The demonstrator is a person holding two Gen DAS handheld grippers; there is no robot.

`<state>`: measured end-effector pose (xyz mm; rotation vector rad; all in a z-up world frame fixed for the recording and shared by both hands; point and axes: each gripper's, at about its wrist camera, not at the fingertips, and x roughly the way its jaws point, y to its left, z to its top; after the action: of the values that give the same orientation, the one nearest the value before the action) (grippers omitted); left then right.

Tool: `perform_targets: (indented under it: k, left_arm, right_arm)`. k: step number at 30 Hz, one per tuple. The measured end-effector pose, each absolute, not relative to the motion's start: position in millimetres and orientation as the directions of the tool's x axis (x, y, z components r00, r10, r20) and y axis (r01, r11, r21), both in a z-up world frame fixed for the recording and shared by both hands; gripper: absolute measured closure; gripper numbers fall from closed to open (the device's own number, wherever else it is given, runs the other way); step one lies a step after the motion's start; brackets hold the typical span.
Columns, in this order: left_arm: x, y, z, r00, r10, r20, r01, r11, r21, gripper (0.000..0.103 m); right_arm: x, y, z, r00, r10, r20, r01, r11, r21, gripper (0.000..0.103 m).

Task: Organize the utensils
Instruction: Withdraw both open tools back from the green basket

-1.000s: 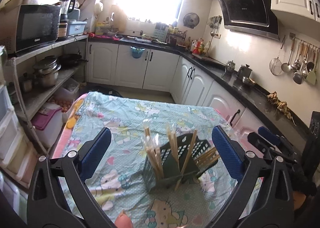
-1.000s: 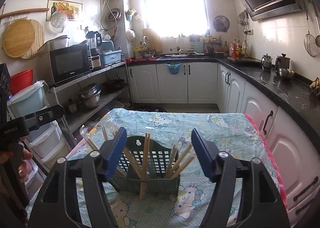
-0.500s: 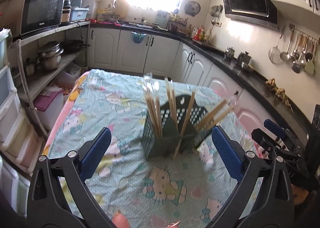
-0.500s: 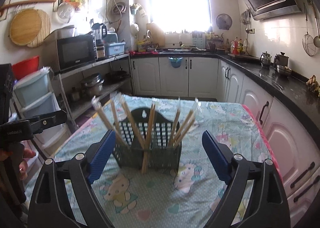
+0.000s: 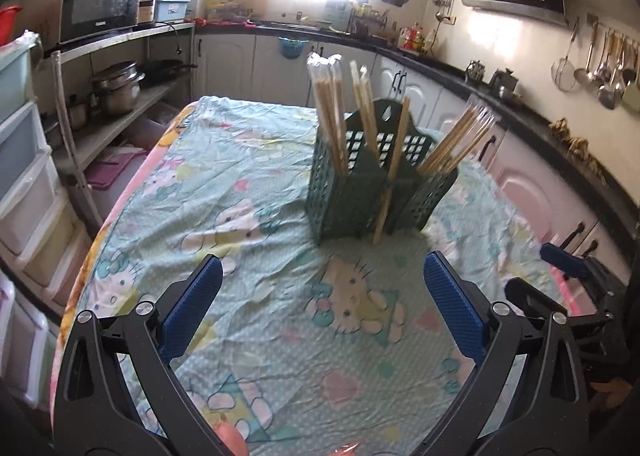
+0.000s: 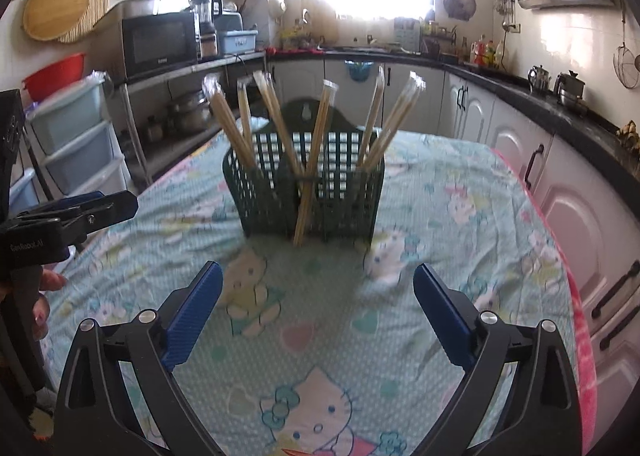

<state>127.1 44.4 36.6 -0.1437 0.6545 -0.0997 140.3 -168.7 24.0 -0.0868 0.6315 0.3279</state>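
A dark green perforated utensil basket point(image 5: 352, 191) stands upright on the patterned tablecloth point(image 5: 248, 256); it also shows in the right wrist view point(image 6: 340, 191). Several wrapped pairs of wooden chopsticks point(image 5: 332, 111) stand in its compartments, leaning outward point(image 6: 236, 127). One pair point(image 6: 312, 171) leans against the basket's front, its foot on the cloth. My left gripper point(image 5: 320, 304) is open and empty, well short of the basket. My right gripper point(image 6: 316, 304) is open and empty, also short of it.
The table point(image 6: 460, 223) sits in a kitchen. Shelves with pots point(image 5: 116, 87) and plastic drawers point(image 5: 24, 183) stand to the left. White cabinets under a black counter point(image 5: 540, 127) run along the right. The other gripper shows at the left edge of the right wrist view point(image 6: 60, 223).
Both grippers have pulled back and lowered away from the basket, which now stands farther ahead. The basket and chopsticks have stayed in place. Both grippers stayed open.
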Motion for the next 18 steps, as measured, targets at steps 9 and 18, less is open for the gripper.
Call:
perform_targets:
  k: [9, 18]
  left_arm:
    - [104, 40, 16, 0.849, -0.088, -0.521, 0.019, 0.991, -0.136, 0.01]
    - [76, 31, 11, 0.929, -0.081, -0.361, 0.03, 0.989, -0.144, 0.01]
  right_arm:
    - [107, -173, 10, 0.869, 0.227, -0.44, -0.286, 0.956, -0.072, 0.006]
    - [75, -189, 14, 0.963, 0.164, -0.212, -0.182, 0.981, -0.069, 0.006]
